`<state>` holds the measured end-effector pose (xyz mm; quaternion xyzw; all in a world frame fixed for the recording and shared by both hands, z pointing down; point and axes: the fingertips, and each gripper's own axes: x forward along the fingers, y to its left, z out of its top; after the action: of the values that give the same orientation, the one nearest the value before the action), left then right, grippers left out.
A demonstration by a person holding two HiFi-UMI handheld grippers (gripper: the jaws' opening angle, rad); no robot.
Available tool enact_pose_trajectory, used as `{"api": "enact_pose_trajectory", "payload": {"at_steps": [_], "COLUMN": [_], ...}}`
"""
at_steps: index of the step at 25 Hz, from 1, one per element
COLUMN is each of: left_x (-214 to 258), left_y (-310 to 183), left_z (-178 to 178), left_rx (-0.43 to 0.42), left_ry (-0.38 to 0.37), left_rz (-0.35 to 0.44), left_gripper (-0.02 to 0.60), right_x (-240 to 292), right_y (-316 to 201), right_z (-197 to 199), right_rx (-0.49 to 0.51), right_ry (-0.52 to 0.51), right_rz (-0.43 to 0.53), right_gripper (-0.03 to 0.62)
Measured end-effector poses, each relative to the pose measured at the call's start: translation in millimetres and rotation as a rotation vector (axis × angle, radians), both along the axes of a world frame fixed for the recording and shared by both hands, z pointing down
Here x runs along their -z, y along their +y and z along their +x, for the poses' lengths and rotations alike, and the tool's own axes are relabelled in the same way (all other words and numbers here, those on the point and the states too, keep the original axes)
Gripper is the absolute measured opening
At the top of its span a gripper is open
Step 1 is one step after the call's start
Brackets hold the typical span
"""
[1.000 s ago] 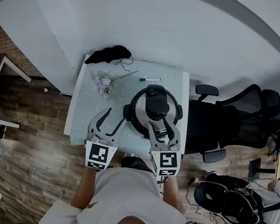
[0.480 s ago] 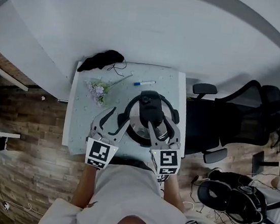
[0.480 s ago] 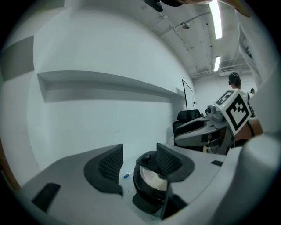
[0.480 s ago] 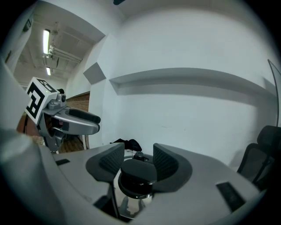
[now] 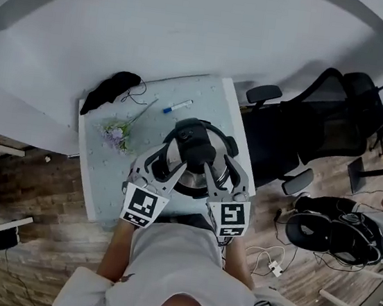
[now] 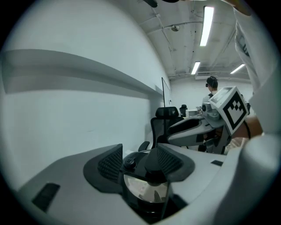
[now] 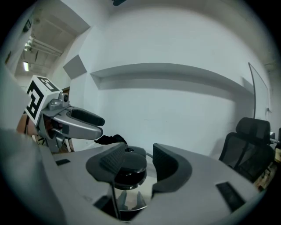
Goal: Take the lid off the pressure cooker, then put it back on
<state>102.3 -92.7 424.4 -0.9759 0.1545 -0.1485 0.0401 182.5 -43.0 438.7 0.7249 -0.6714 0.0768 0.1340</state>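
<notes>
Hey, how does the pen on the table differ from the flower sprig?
The pen is short, straight and white with a blue end; the flower sprig is longer, with a thin stem and pale purple blooms. The pen lies beyond the pressure cooker; the flower sprig lies to the cooker's left. Both lie flat on the table.

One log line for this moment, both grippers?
round steel pressure cooker: black-handled lid on | left gripper: open, over lid | right gripper: open, over lid
</notes>
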Motion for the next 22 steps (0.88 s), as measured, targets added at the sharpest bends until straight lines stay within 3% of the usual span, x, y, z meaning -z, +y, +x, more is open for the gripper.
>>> {"api": "enact_pose_trajectory", "payload": {"at_steps": [8,22], "left_x": [-23.0,-64.3], "left_y": [10.4,26.2], "left_z": [34.3,71.0], "left_rx": [-0.185,-0.373], "left_ry": [-0.066,-0.206], "left_rz": [-0.034,-0.116], "left_gripper": [0.252,0.291], "right_x": [-16.0,-34.0], "right_y": [18.1,23.5], "right_z": [13.6,13.2], "right_rx": [-0.133,-0.206], "right_ry": [-0.021,-0.055], "right_rz": [-0.046,-0.098], "right_gripper": [0.202,0.202]}}
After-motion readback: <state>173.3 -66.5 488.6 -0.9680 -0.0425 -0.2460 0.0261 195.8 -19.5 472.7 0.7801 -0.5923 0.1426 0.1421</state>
